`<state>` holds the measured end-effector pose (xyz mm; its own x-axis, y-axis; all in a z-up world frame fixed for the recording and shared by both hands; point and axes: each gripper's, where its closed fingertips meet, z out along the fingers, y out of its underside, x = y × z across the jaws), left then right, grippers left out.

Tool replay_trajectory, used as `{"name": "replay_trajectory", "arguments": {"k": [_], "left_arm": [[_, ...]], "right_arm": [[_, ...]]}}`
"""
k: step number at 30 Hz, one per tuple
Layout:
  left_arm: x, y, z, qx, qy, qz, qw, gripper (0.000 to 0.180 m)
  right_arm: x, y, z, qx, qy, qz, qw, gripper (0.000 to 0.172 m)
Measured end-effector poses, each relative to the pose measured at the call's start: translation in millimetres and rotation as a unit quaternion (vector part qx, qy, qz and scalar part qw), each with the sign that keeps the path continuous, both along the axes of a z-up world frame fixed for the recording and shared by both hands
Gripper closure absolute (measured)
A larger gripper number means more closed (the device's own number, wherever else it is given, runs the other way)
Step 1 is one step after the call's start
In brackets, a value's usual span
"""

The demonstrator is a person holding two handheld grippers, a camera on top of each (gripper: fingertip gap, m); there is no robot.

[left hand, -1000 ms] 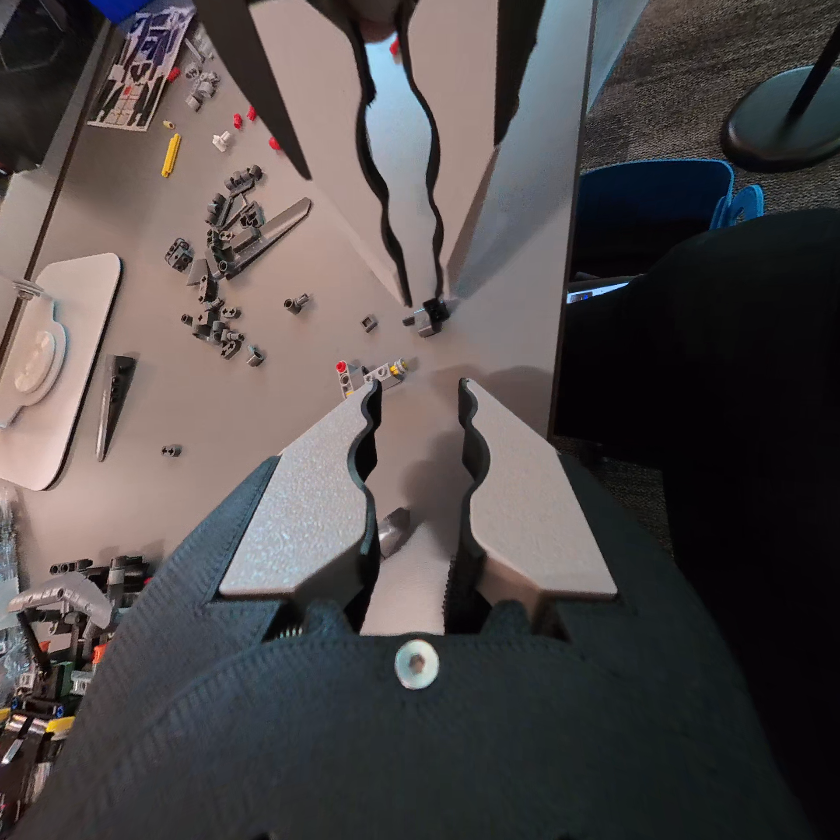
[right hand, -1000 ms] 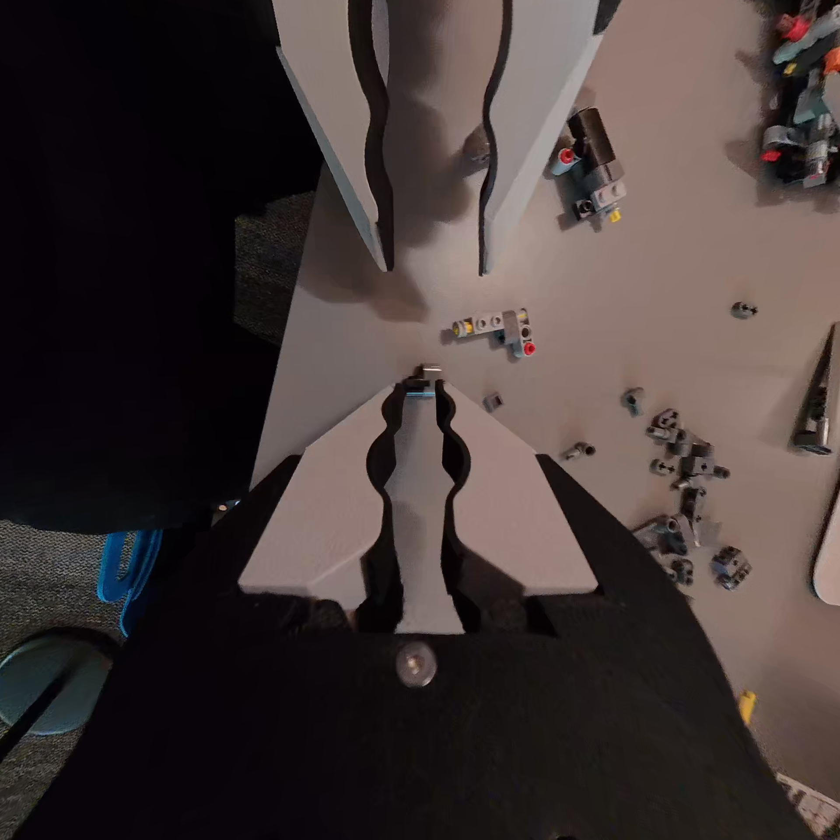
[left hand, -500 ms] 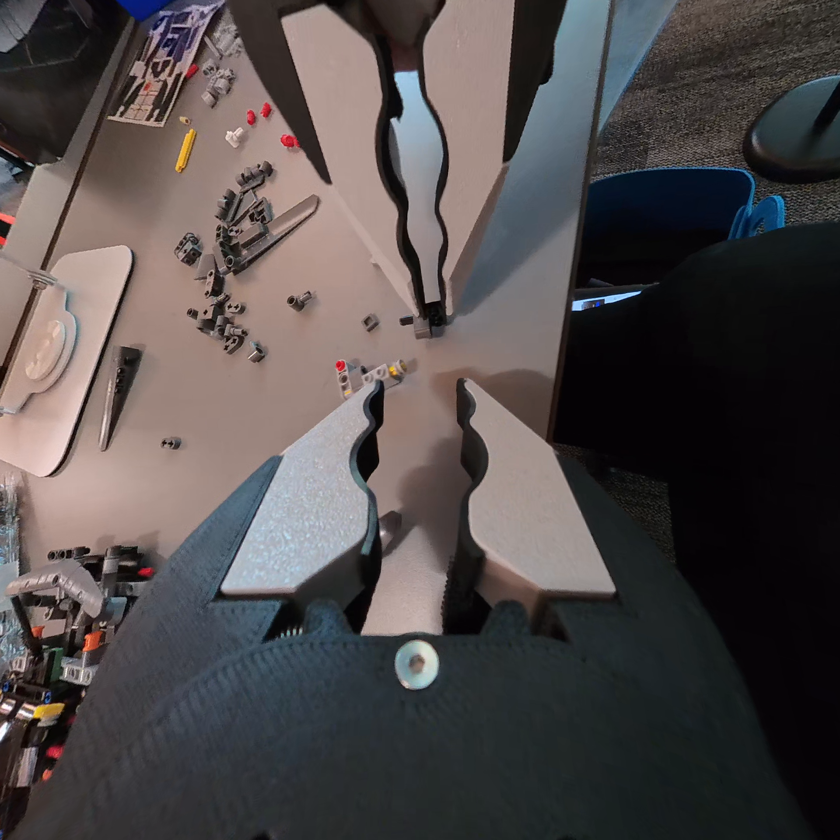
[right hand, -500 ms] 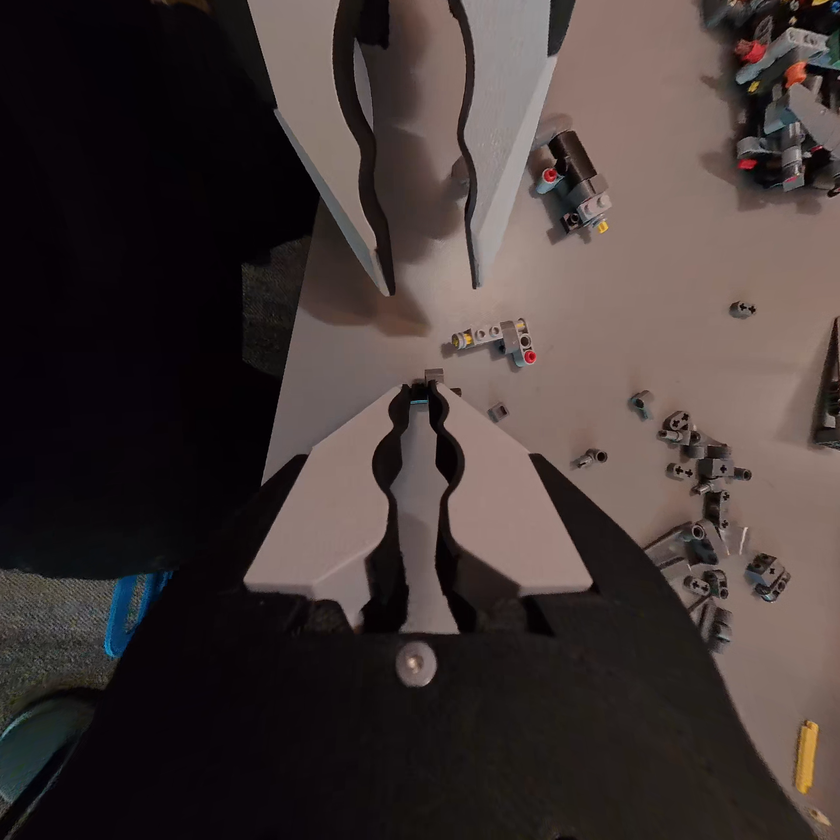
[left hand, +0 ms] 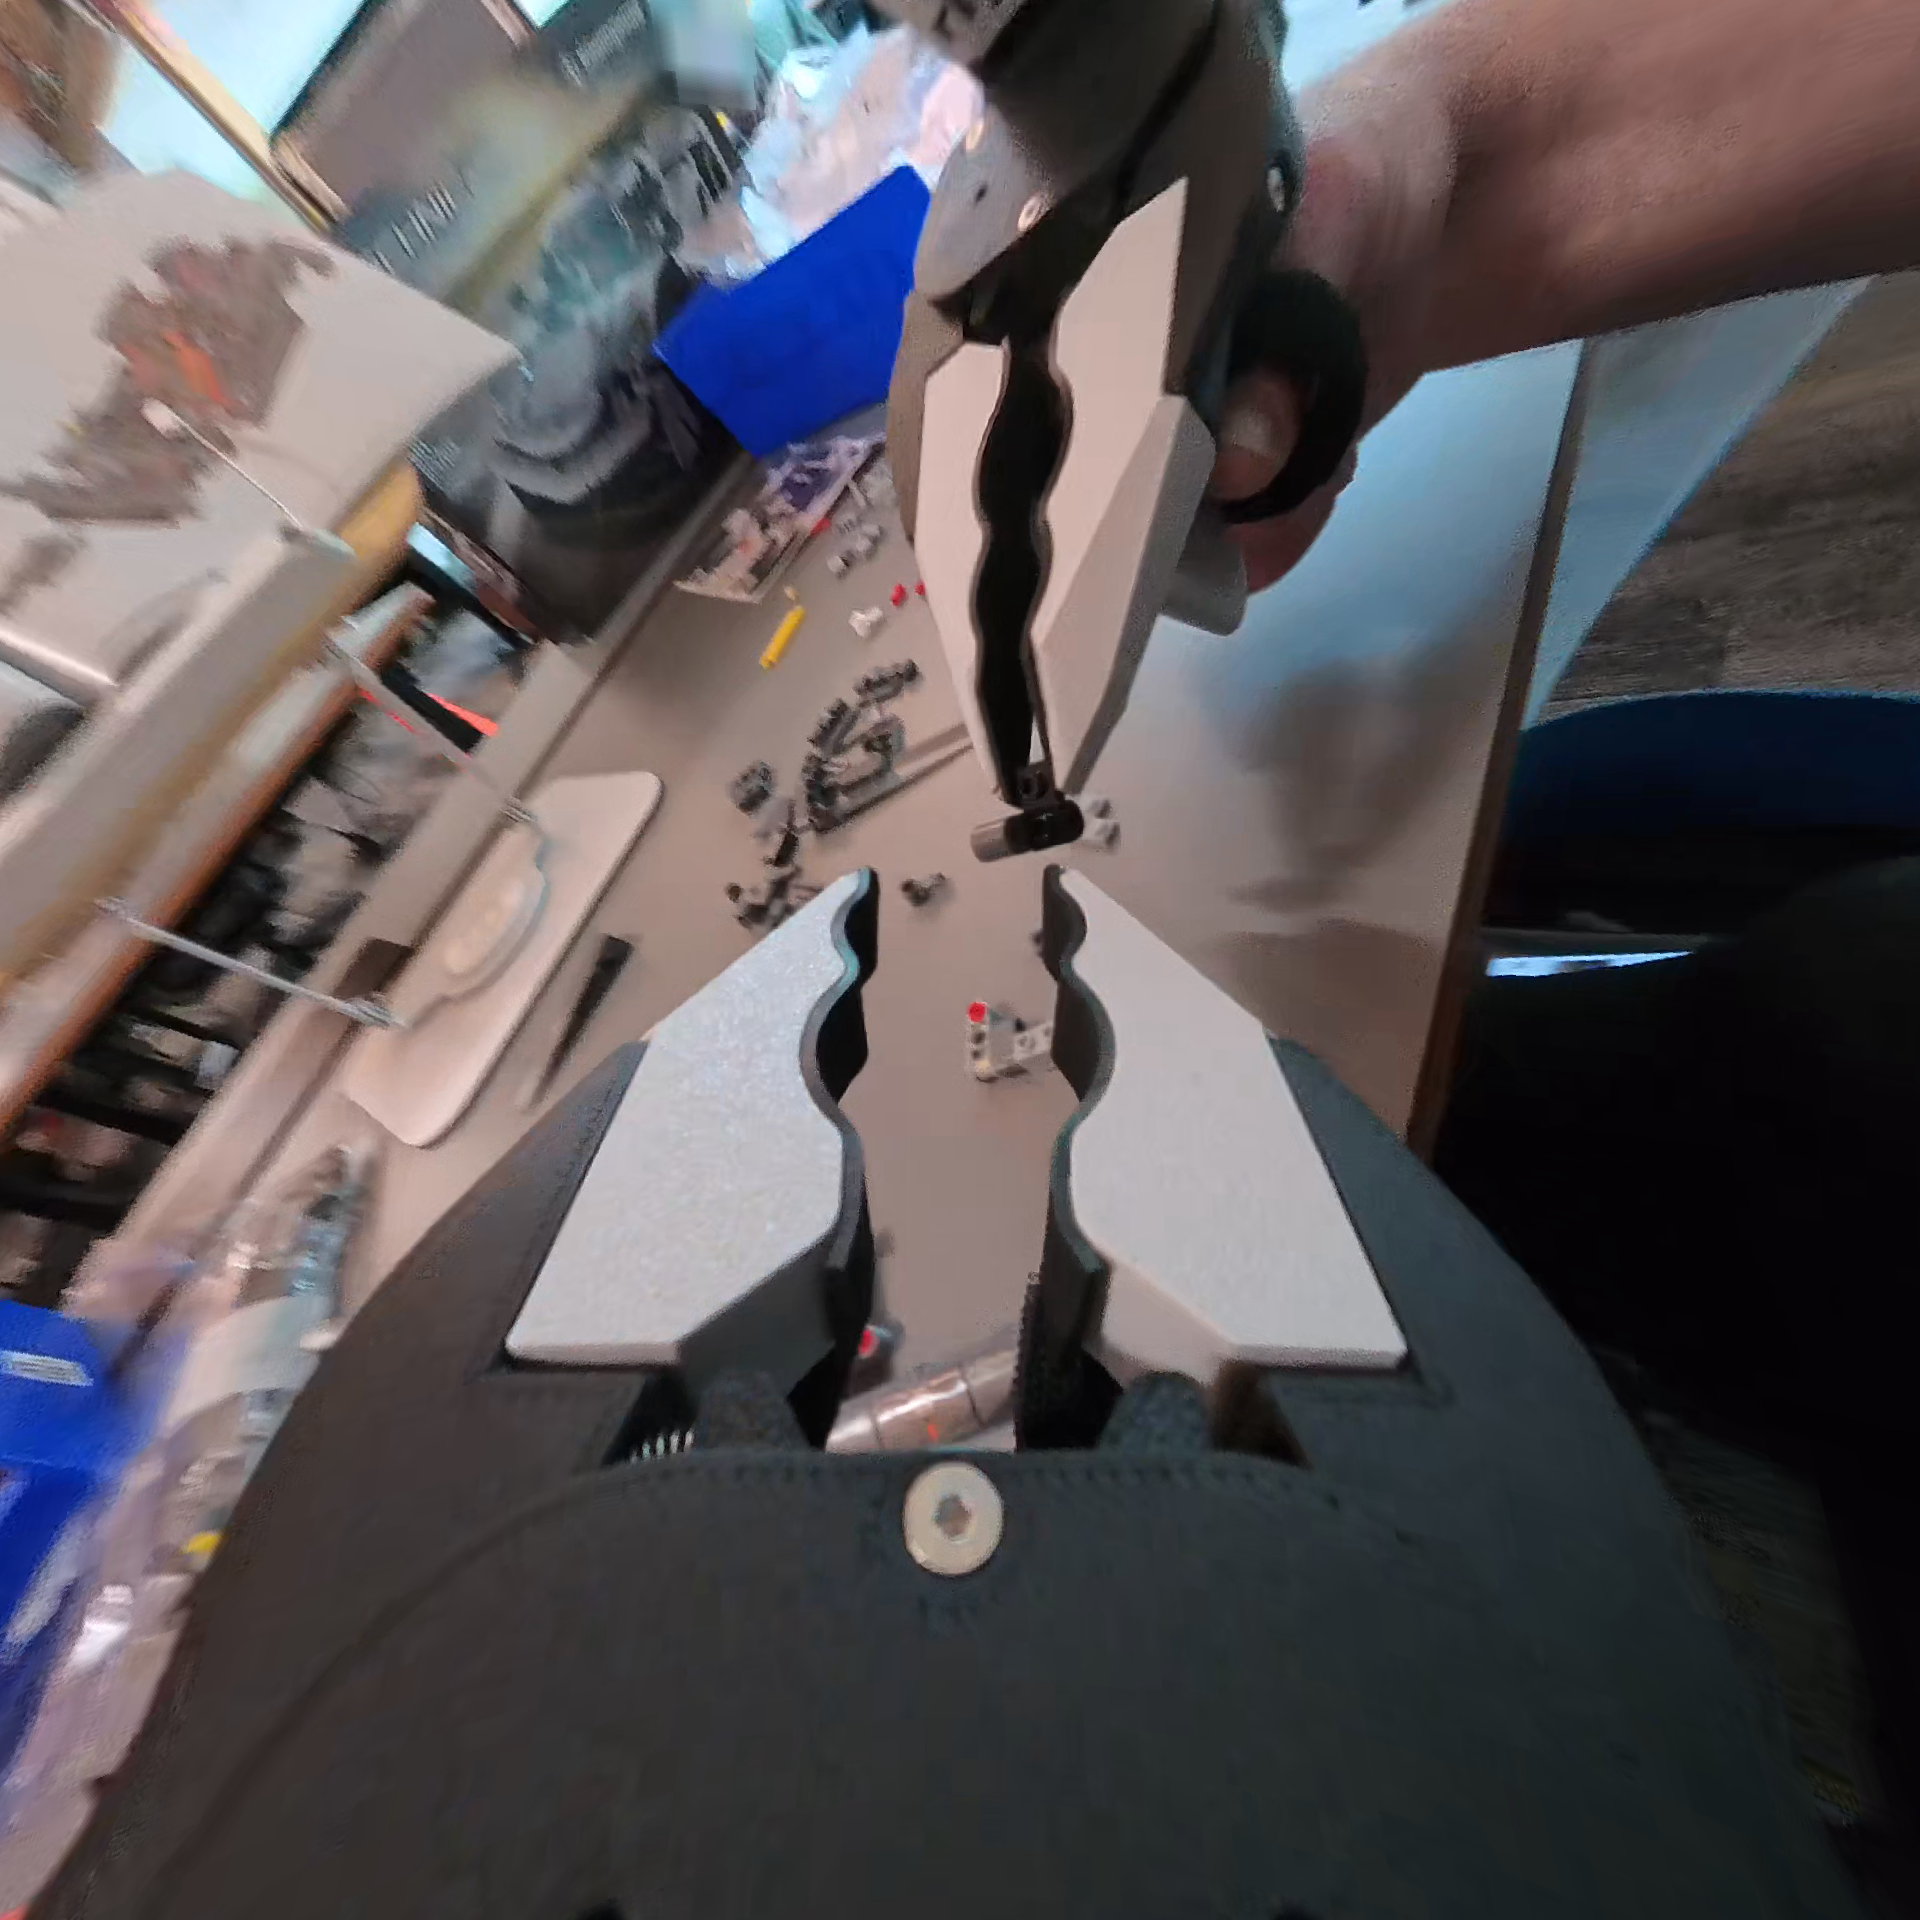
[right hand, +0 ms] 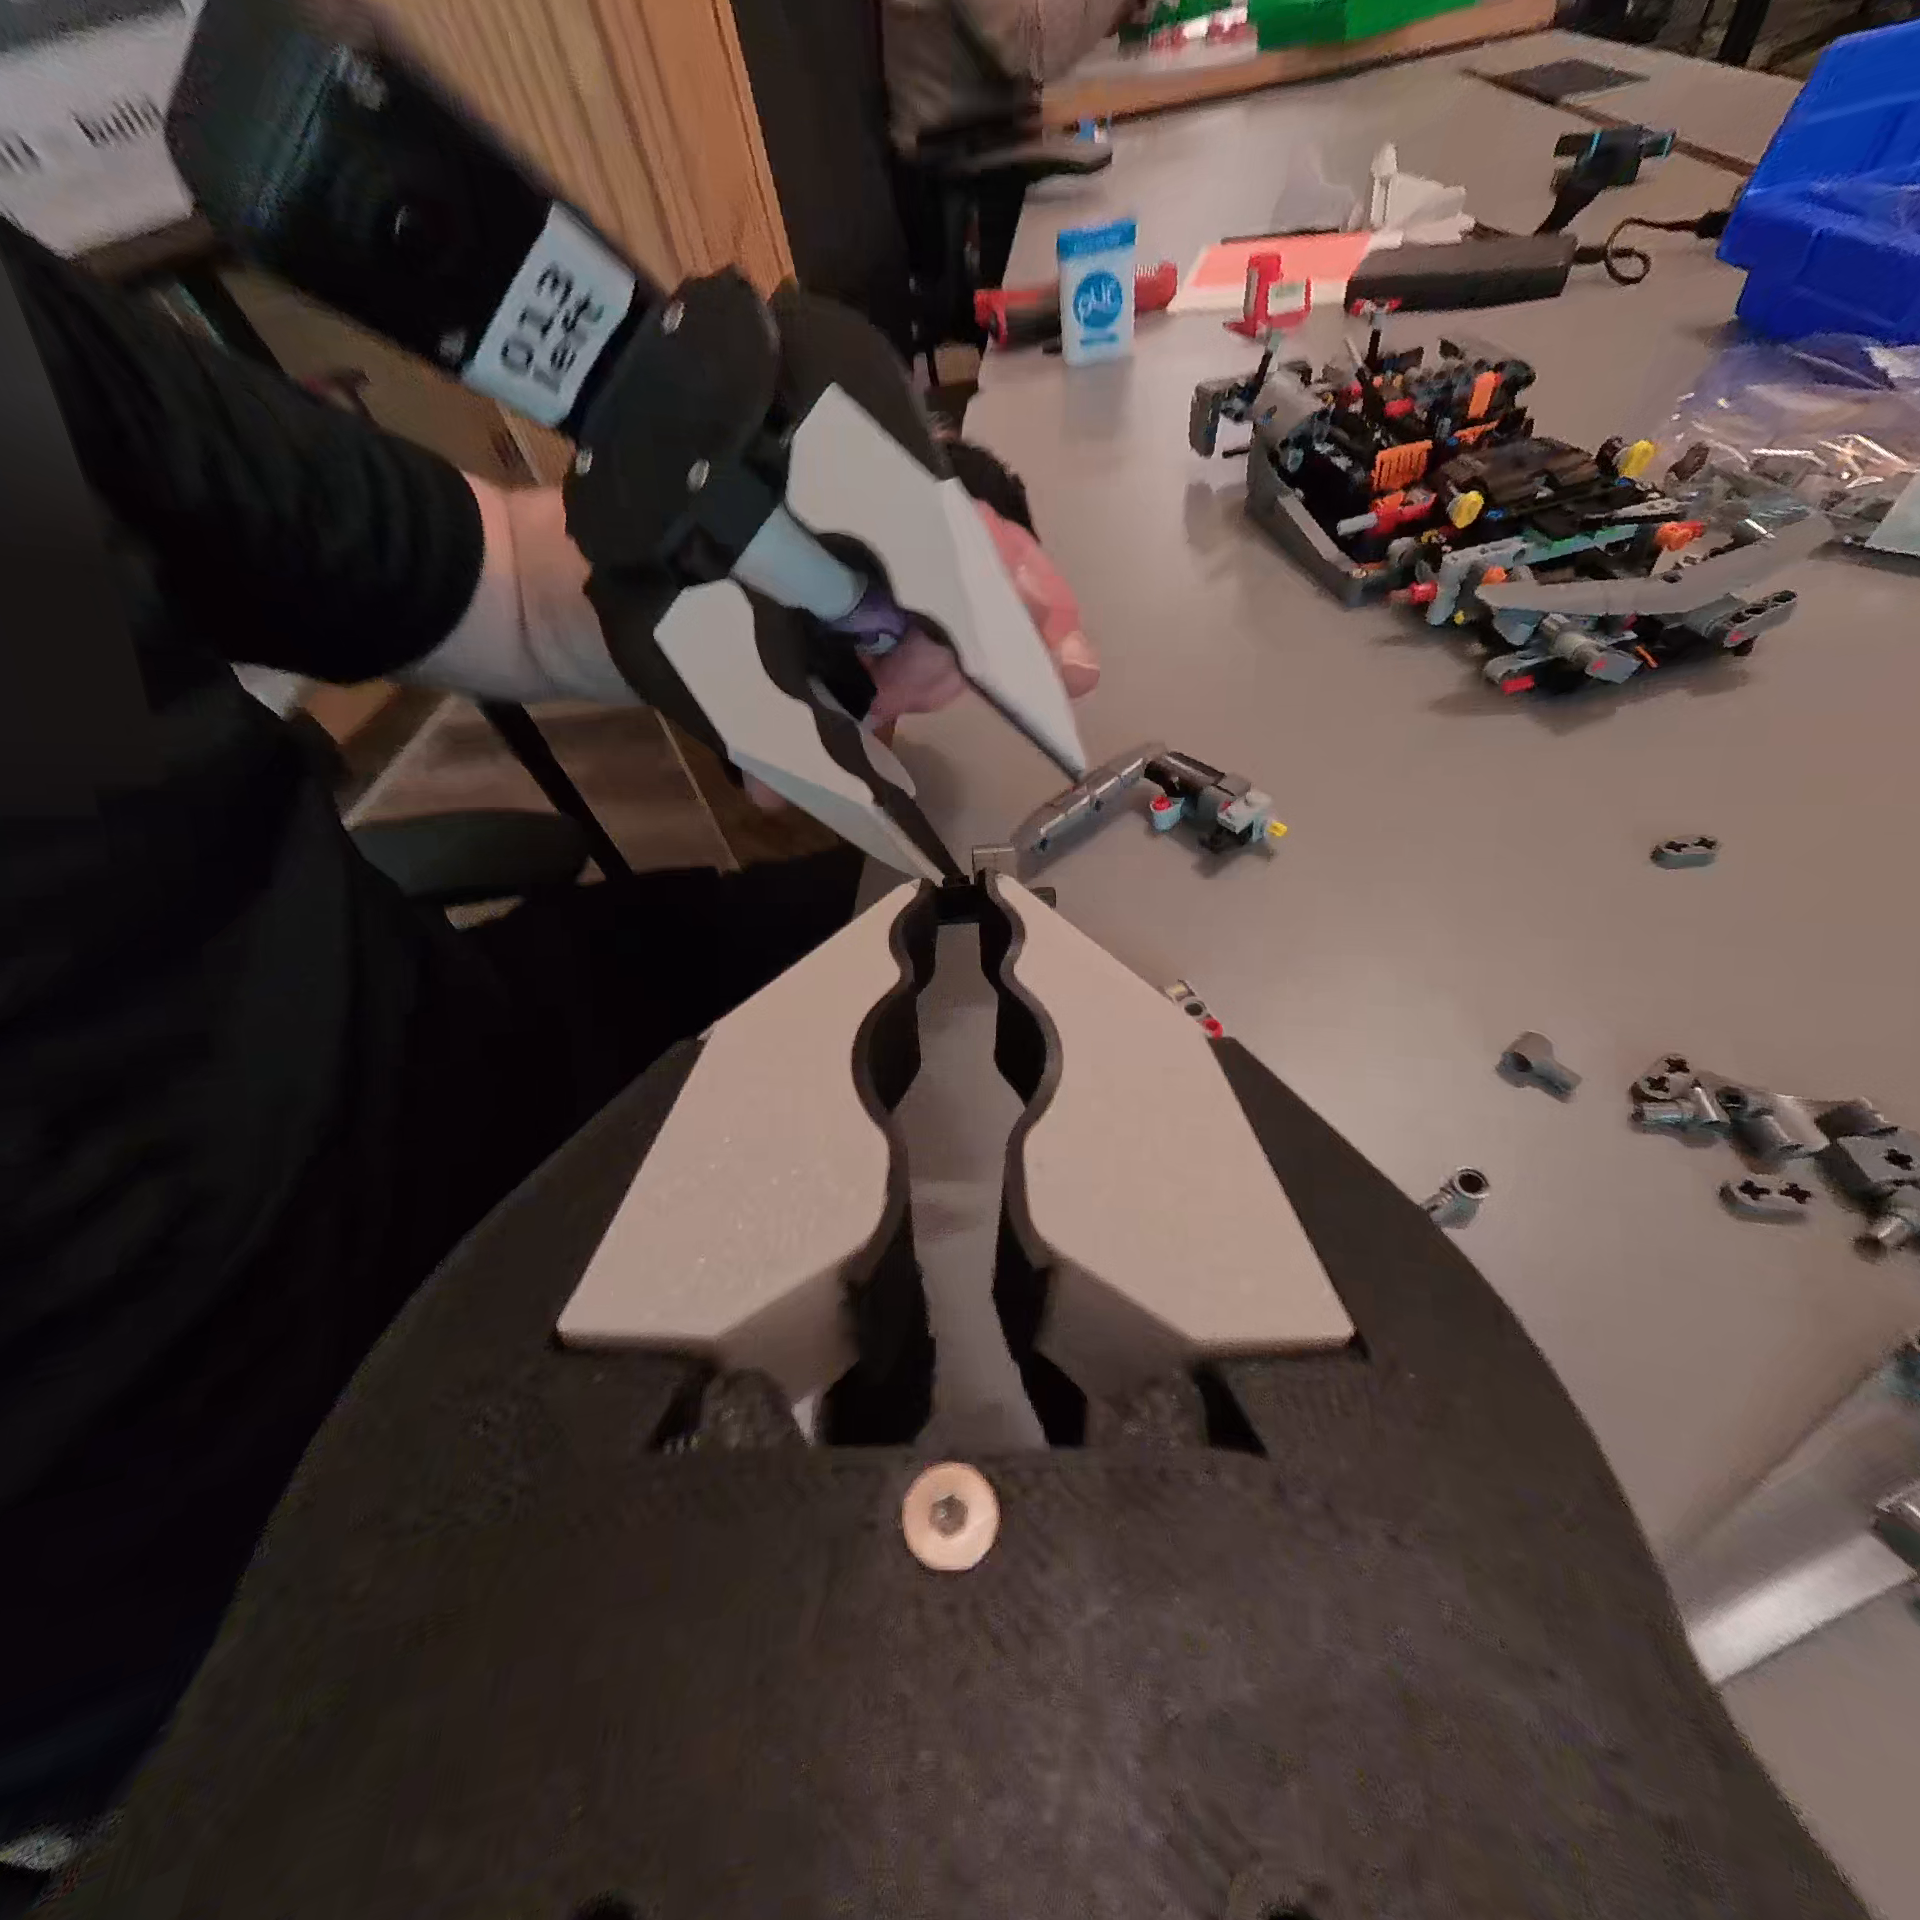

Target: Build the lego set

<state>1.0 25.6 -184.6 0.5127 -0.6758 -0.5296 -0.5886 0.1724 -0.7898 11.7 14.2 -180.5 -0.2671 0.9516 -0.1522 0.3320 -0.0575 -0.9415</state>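
— Over the grey table (right hand: 1455, 935): half-built brick model (right hand: 1455, 499) far back, loose grey pieces (right hand: 1766, 1132) right.
— Nearer?
— Left gripper (left hand: 961, 883) spread apart, bare. Right gripper (right hand: 961, 896) clamped on small black-and-grey brick piece (left hand: 1039, 826), lifted above table.

Shelves (left hand: 156, 727) motion-blurred, blue bin (right hand: 1839, 177) cut off by edge

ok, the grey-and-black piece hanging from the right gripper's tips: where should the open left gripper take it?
Probably by the grey cylindrical end, which sticks out sideways, clear of the right gripper pinching the black tab on top. Bring the left gripper up from below, jaws across the cylinder; the opposite light stub is too short.
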Motion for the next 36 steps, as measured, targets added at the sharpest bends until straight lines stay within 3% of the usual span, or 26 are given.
{"name": "replay_trajectory", "arguments": {"k": [4,11,23,36], "left_arm": [[5.0,-2.3,8.1,0.070,0.035,0.003,0.997,0.152],[10.3,-2.3,28.1,0.147,0.012,0.028,0.989,0.155],[7.0,2.5,23.2,0.173,0.051,0.033,0.983,0.165],[4.6,5.4,14.0,0.169,0.151,-0.009,0.974,0.166]], "right_arm": [[-0.1,2.3,14.2,-0.049,0.042,-0.003,0.998,0.167],[-2.3,1.6,29.1,-0.111,0.094,-0.008,0.989,0.168],[-6.5,4.2,27.6,-0.136,0.094,-0.024,0.986,0.167],[-4.9,10.2,13.9,0.079,-0.009,-0.044,0.996,0.158]]}}
